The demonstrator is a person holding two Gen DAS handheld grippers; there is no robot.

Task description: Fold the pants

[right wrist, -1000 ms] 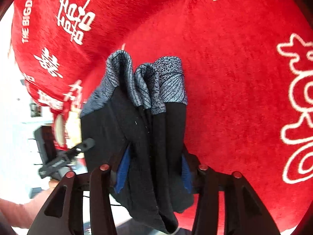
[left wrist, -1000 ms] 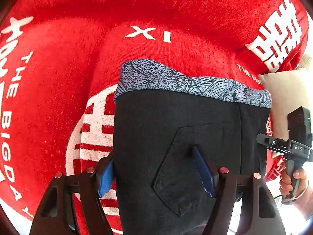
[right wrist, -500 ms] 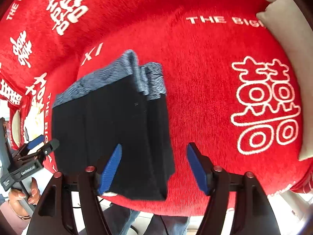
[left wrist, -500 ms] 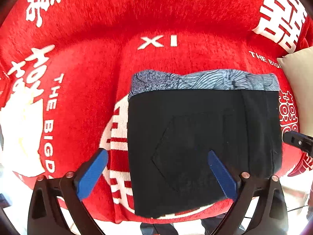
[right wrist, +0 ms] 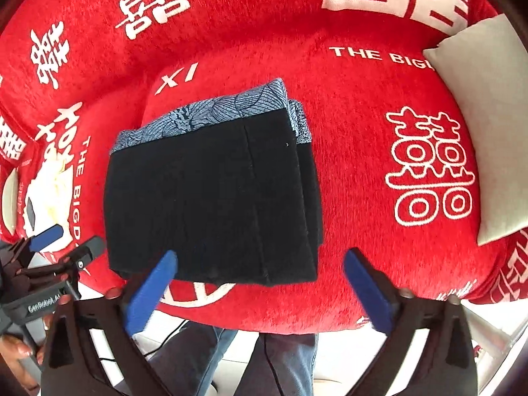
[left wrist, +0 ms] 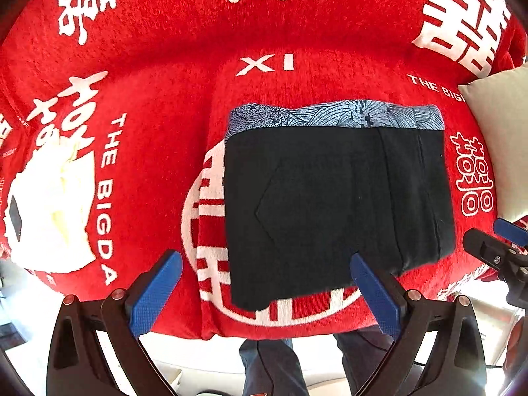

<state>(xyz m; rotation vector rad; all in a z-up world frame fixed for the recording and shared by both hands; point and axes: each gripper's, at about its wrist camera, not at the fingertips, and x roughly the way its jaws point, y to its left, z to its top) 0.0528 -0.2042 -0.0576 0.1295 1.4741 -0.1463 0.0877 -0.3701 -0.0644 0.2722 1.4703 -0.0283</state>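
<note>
Black pants [left wrist: 333, 204] lie folded into a compact rectangle on a red cover [left wrist: 165, 105] printed with white characters and the words "THE BIG DAY"; a patterned blue-grey band [left wrist: 336, 117] runs along the far edge of the stack, and a back pocket [left wrist: 297, 204] faces up on top; from the right wrist view the pants [right wrist: 211, 198] show several layers stacked at their right side. Left tongs [left wrist: 264, 292] are spread wide with nothing between the blue pads [left wrist: 155, 293], held just off the near edge of the pants and not touching them; right tongs [right wrist: 260, 292] are likewise spread and hold nothing, their pads [right wrist: 366, 292] on either side of the near right corner of the stack. A beige cushion [right wrist: 478, 125] rests on the red cover well to the right of the pants; a white printed patch [left wrist: 52, 208] sits to the left; the person's jeans-clad legs [right wrist: 264, 363] show below the front edge of the cover.
</note>
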